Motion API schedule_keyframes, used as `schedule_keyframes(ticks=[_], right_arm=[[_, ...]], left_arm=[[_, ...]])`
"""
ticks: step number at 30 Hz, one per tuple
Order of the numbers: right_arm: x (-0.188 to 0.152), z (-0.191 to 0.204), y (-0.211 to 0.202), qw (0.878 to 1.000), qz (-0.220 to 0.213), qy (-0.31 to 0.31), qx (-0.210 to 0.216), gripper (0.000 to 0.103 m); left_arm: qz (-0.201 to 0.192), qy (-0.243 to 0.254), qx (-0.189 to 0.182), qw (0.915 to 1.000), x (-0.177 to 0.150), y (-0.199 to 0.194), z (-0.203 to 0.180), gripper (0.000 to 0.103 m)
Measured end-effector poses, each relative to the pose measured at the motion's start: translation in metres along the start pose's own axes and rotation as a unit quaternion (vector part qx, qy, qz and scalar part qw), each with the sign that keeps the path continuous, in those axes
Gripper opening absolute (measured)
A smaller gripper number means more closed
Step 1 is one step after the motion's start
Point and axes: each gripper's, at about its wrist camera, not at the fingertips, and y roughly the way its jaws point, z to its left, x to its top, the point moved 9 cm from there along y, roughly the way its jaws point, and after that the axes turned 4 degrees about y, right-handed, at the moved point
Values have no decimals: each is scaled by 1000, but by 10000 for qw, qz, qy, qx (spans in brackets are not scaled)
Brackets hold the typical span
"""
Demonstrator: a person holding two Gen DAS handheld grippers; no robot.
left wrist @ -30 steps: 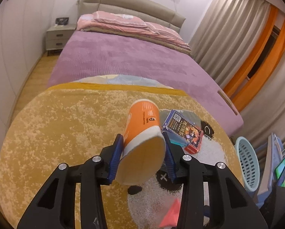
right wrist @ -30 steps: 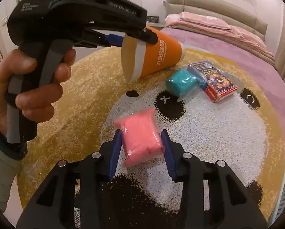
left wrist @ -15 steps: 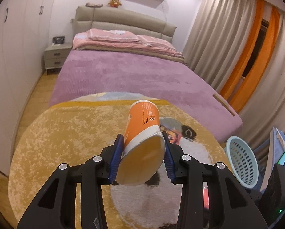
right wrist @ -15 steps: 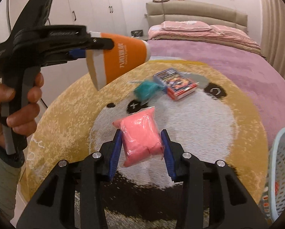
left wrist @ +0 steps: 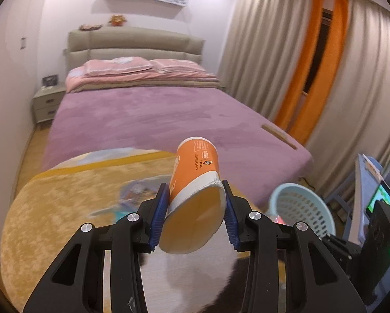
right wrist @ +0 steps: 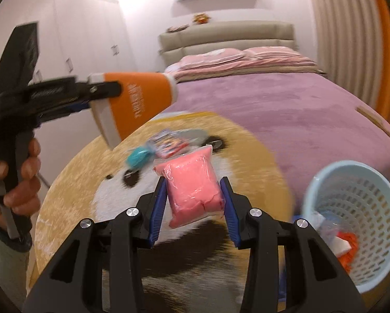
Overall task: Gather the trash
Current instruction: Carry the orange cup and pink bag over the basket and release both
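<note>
My left gripper (left wrist: pixel 193 215) is shut on an orange and white paper cup (left wrist: pixel 195 182), held in the air above the rug; the cup also shows in the right wrist view (right wrist: pixel 135 107). My right gripper (right wrist: pixel 193 210) is shut on a pink plastic packet (right wrist: pixel 192 185), lifted off the rug. A light blue perforated basket (right wrist: pixel 351 224) with some trash inside stands at the lower right, also in the left wrist view (left wrist: pixel 299 208). A teal packet (right wrist: pixel 137 156) and a colourful box (right wrist: pixel 170 142) lie on the rug.
A round yellow panda rug (right wrist: pixel 72 182) covers the floor. A purple bed (left wrist: pixel 148 114) stands behind it, with a nightstand (left wrist: pixel 45 101) at its left. Curtains (left wrist: pixel 312 65) hang on the right. Blue furniture with a phone (left wrist: pixel 382 203) stands at the far right.
Both grippers have risen and swung right with their loads. The basket has come closer into both views. The teal packet and the box have stayed on the rug.
</note>
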Motion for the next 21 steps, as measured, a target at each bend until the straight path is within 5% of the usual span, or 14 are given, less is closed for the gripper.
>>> schedule_keyframes(ticks=[11, 21], right_arm=[[13, -139, -47, 9889, -405, 1205, -772, 38], [-15, -236, -57, 9642, -320, 2112, -1571, 38]], left_arm=[[229, 406, -909, 9948, 3, 61, -116, 38], [699, 466, -1486, 9853, -33, 109, -185, 38]])
